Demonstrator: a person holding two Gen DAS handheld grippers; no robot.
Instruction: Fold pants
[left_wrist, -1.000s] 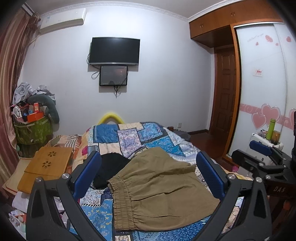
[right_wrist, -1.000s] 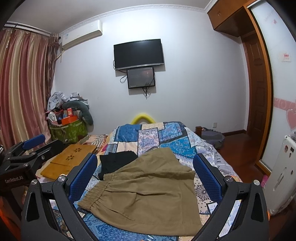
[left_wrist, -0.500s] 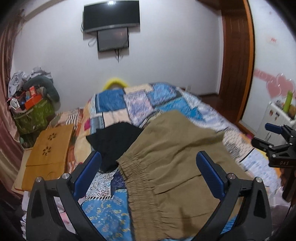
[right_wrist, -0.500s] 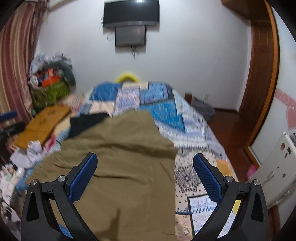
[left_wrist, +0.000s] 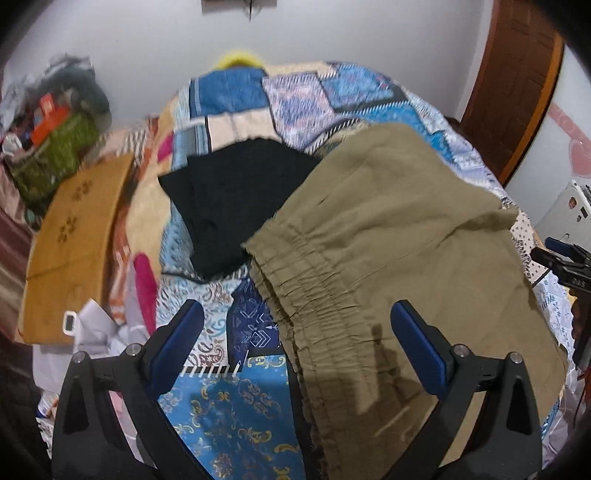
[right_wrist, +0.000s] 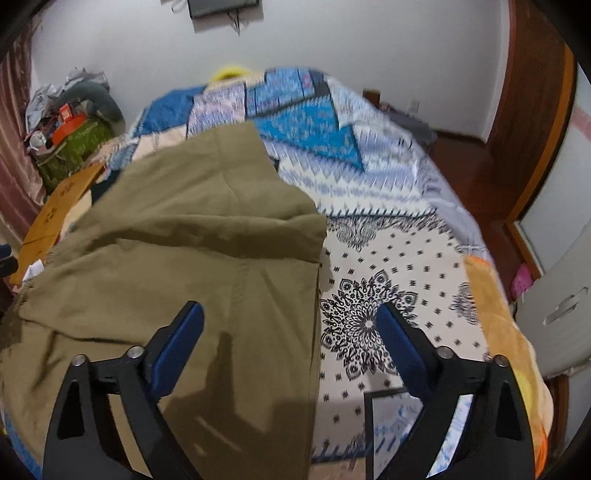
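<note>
Olive-brown pants (left_wrist: 388, 240) lie spread on a patchwork bedspread (left_wrist: 236, 406). Their elastic waistband (left_wrist: 310, 295) runs down the middle of the left wrist view. My left gripper (left_wrist: 295, 325) is open and empty above the waistband. In the right wrist view the pants (right_wrist: 177, 251) fill the left half, with a leg hem edge (right_wrist: 317, 266) near the centre. My right gripper (right_wrist: 291, 328) is open and empty above that edge. The right gripper also shows at the right edge of the left wrist view (left_wrist: 565, 262).
A black garment (left_wrist: 229, 199) lies on the bed left of the pants. A wooden board (left_wrist: 74, 236) and a cluttered green basket (left_wrist: 48, 155) stand at the left. A white appliance (right_wrist: 557, 295) and a wooden door (right_wrist: 532, 103) are on the right.
Both grippers have tilted down and come closer to the bed. The left now hangs over the waistband, the right over the leg edge. The pants have not moved.
</note>
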